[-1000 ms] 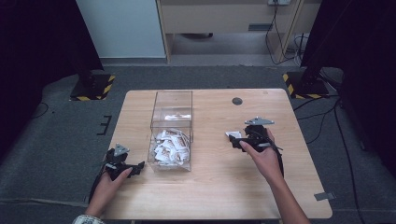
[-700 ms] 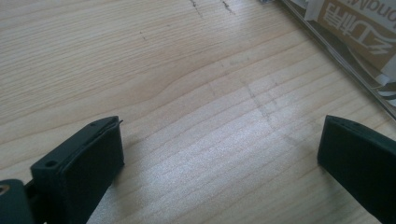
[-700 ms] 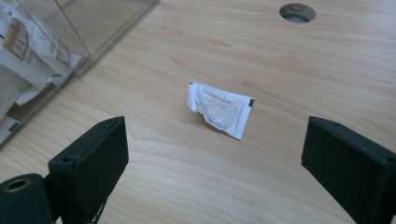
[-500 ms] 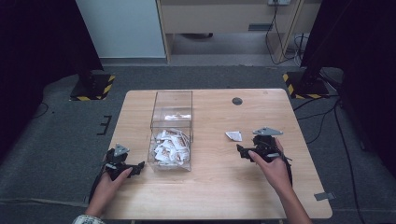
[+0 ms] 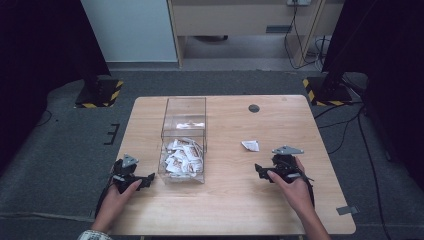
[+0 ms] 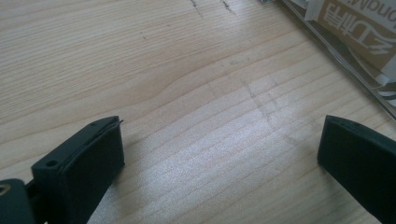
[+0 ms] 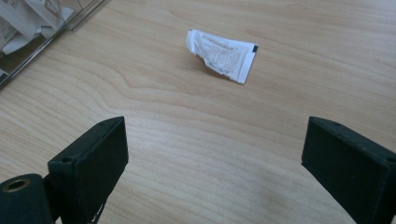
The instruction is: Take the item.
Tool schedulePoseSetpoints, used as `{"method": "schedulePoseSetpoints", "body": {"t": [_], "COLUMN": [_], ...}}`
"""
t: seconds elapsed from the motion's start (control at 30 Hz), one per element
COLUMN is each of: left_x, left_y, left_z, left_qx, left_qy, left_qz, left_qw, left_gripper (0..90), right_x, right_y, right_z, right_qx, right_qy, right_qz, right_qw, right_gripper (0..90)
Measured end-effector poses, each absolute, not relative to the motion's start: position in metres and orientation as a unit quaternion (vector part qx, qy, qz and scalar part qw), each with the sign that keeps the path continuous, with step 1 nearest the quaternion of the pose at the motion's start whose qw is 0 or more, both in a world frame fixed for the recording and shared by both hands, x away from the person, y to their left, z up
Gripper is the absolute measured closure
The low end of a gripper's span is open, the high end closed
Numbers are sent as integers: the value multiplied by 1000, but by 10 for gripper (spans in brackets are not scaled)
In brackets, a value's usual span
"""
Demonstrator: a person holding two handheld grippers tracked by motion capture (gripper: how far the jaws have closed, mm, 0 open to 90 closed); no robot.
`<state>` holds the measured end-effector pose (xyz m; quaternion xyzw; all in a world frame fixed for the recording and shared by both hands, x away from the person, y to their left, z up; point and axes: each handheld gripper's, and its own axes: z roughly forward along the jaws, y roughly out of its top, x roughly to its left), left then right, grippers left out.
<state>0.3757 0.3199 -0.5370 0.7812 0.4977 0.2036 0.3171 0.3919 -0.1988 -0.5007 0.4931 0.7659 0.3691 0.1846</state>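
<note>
- I see one table, light wood, with one clear box standing left of centre.
- Box holds a pile of white sachets; too many overlapping to count.
- One loose sachet lies flat on the table right of the box, apart from it, touching nothing.
- Two grippers, one per hand, both low at the near edge.
- My left gripper sits just beside the box's near-left corner, jaws spread wide, bare wood between them in the left gripper view.
- My right gripper is near the loose sachet, jaws also wide apart and holding nothing; sachet lies ahead of the jaws, not between them.
- One dark round spot on the far side of the table.
</note>
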Motion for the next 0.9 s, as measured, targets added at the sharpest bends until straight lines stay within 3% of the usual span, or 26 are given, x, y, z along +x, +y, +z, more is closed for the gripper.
{"method": "schedulePoseSetpoints", "body": {"t": [0.9], "left_x": [376], "left_y": [320], "left_z": [-537], "left_qx": [781], "left_qy": [498], "left_qz": [204], "left_qw": [317], "left_gripper": [0], "right_x": [369], "right_y": [-166], "right_z": [-525], "right_qx": [453], "right_qy": [810], "right_qz": [330], "right_qw": [172], "right_gripper": [62]}}
